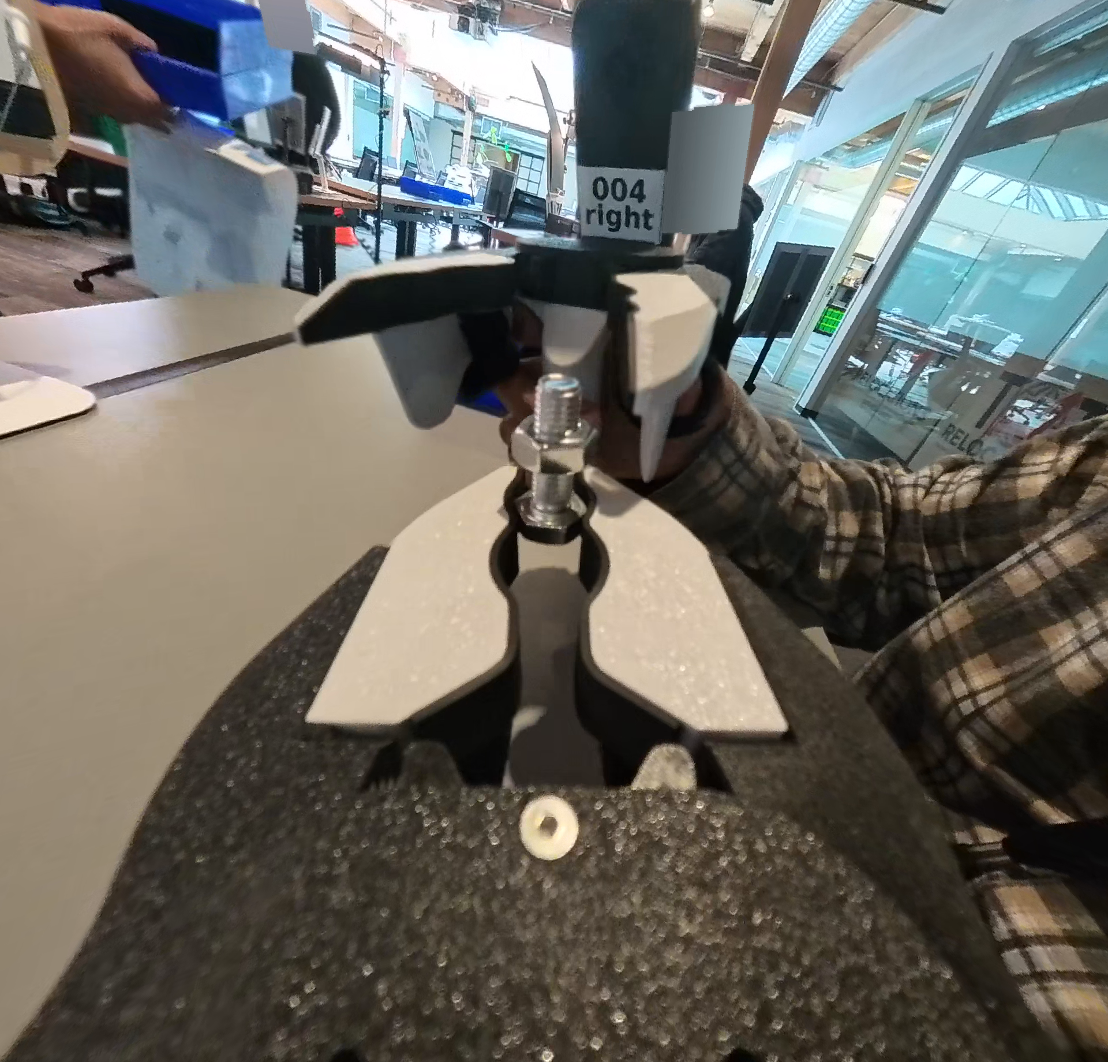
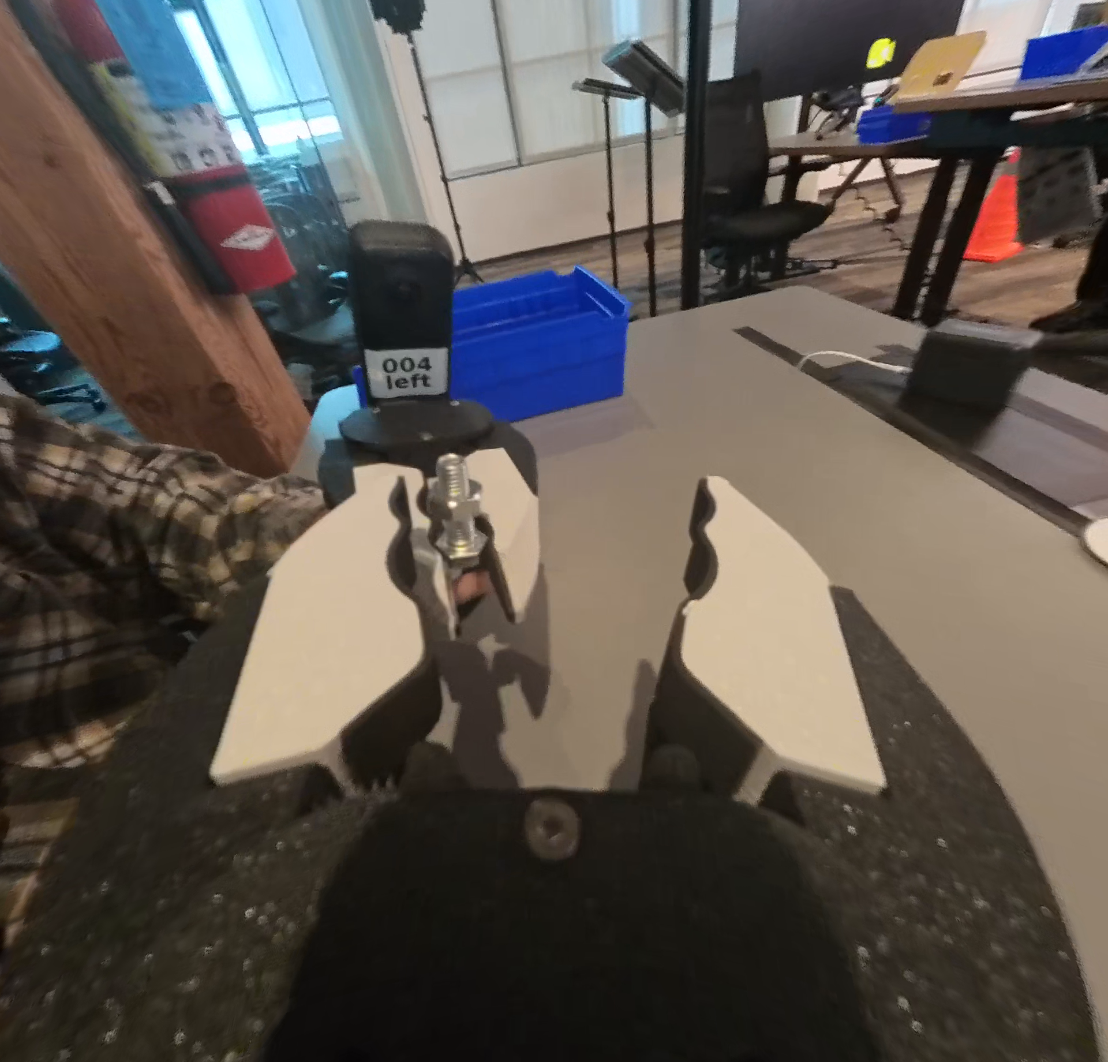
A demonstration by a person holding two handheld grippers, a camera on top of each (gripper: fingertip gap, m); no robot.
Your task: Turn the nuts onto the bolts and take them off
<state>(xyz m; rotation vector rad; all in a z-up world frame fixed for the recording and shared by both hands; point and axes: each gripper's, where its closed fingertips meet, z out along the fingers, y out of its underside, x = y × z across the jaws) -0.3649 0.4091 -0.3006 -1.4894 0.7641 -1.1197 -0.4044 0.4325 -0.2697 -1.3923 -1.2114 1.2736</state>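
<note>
A silver bolt (image 1: 548,409) stands upright, threads up, with a hex nut (image 1: 551,447) partway down it. My left gripper (image 1: 548,508) is shut on the bolt's hex head (image 1: 548,517) and holds it above the grey table (image 1: 180,493). My right gripper (image 1: 539,394) faces it from behind the bolt, open, one finger on each side of the bolt's top. In the right wrist view my right gripper (image 2: 554,493) is wide open. The bolt (image 2: 451,475) and nut (image 2: 454,502) sit close to its left finger (image 2: 336,613), held by the left gripper (image 2: 458,553).
A blue bin (image 2: 539,343) stands at the table's far edge. A black box (image 2: 959,367) with a white cable lies at the right. A white pad (image 1: 36,403) lies at the left edge. A plaid sleeve (image 1: 899,553) reaches in. A hand holds another blue bin (image 1: 180,56). One gripper's finger ends stand about 5 cm off the other's.
</note>
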